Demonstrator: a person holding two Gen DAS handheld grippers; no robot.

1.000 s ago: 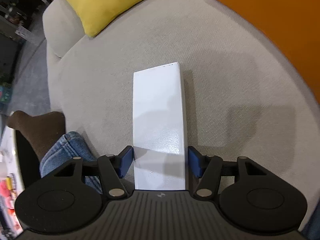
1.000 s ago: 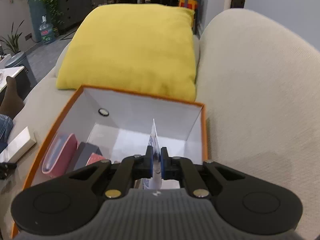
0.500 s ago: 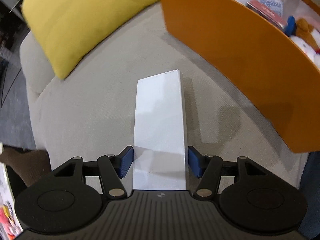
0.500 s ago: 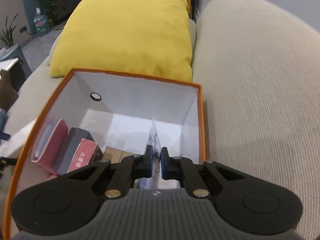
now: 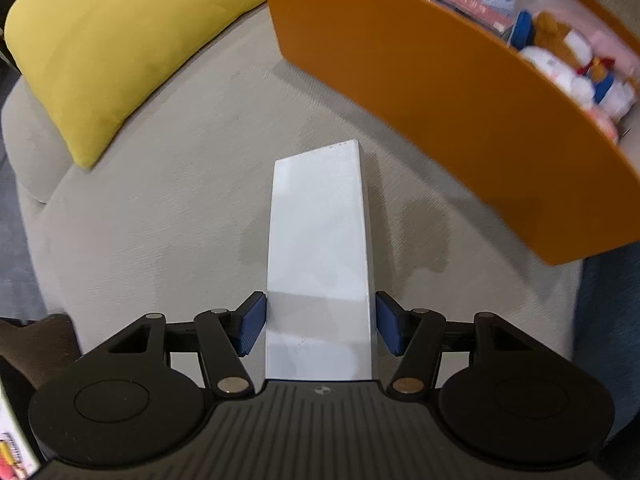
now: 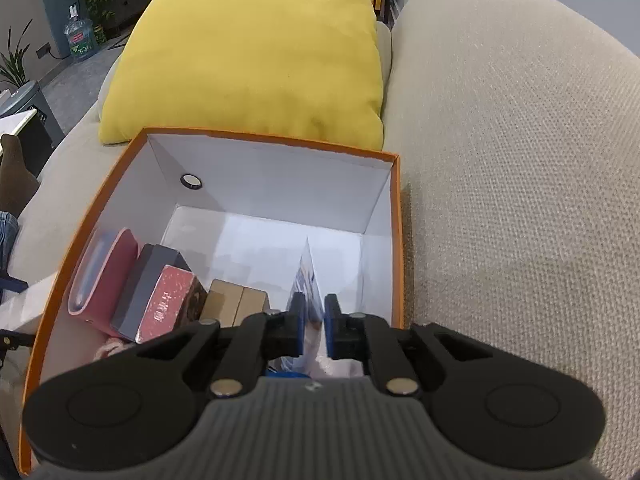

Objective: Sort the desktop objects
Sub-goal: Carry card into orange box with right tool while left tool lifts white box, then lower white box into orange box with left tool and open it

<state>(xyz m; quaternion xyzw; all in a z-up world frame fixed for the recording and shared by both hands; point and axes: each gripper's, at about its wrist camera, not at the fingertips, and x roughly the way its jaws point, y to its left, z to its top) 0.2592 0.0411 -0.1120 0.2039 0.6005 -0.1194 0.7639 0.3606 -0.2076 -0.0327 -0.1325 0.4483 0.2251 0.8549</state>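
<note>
White box [image 5: 320, 248]: held lengthwise in the left claw [image 5: 320, 330], long axis running out toward 12 o'clock, above the sofa seat [image 5: 160, 208].
Left claw: blue pads pinching the white box's two long sides near its rear end.
Orange bin [image 5: 420, 92]: at 1 to 2 o'clock of the white box, near, its wall between box and opening.
Right claw [image 6: 312, 330]: over the bin's interior, nearly pressed together around a thin printed card [image 6: 306, 280]; whether it grips is hard to tell.
Nearer hand: the left, judged to need a lift over the rim.
</note>
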